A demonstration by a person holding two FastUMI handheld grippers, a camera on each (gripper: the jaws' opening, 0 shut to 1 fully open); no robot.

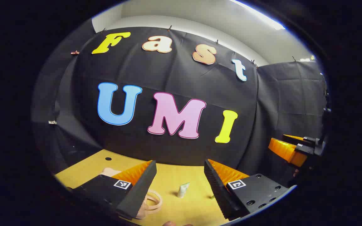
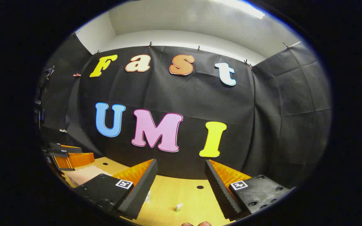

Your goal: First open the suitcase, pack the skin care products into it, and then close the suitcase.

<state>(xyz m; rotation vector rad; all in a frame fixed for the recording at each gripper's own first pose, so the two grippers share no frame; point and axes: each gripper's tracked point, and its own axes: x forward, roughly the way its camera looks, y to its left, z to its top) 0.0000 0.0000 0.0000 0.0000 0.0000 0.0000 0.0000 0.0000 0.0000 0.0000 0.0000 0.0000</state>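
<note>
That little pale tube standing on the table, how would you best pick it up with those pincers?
Probably by its body. The tube stands upright on its cap on the wooden table, so come in level from the front with the open left gripper, one finger on each flat side, and close gently since it looks soft.

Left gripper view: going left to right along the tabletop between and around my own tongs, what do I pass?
Pinkish case with looped handle → small pale tube standing upright → tiny green item → the other tongs, off the right edge.

Bright ceiling strip light (image 1: 256, 14) (glaring), sharp focus, fisheye-bent edges
</note>
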